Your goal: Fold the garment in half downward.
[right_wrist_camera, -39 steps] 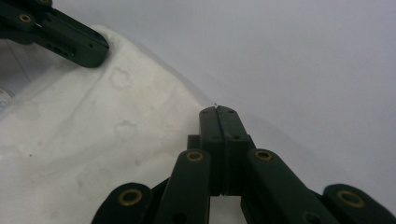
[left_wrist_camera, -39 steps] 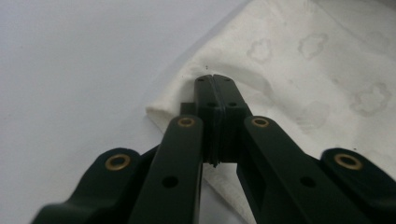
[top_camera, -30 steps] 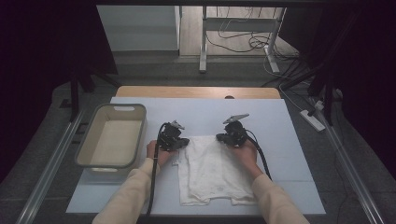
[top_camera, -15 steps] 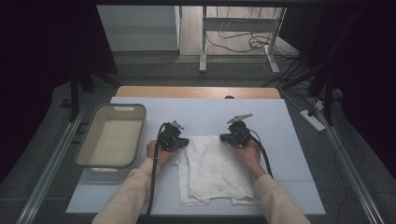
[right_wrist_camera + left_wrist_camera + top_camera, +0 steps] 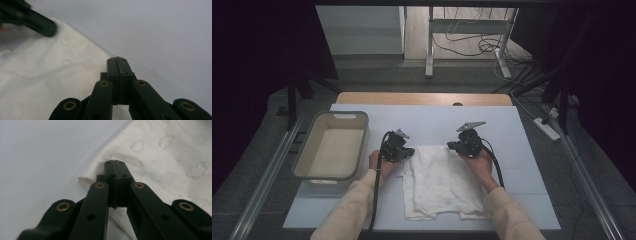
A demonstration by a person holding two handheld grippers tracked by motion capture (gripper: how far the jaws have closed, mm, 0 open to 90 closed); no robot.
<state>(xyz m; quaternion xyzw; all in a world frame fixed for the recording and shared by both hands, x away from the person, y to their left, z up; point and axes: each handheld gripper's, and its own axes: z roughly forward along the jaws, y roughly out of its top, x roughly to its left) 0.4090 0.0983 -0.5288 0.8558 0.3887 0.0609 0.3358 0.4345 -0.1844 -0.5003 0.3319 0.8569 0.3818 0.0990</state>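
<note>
A white garment [image 5: 439, 180] with a faint printed pattern lies flat on the pale table [image 5: 517, 135], hem toward the person. My left gripper [image 5: 411, 151] is shut, with its tips resting on the garment's far left corner. In the left gripper view the jaws [image 5: 114, 161] meet flush over a folded edge of the cloth [image 5: 170, 150], and no cloth shows between them. My right gripper [image 5: 451, 146] is shut at the far right corner. In the right gripper view its tips [image 5: 116, 58] sit at the edge of the cloth [image 5: 50, 70], with the left gripper [image 5: 37, 21] beyond.
A beige plastic bin [image 5: 343, 116] stands on the table's left side, close beside the left hand. A black cable trails from each gripper along the forearms. Bare table lies beyond and to the right of the garment. Metal rails flank the table.
The right gripper has edged slightly to the right at the garment's corner. The left gripper and the garment stay where they were.
</note>
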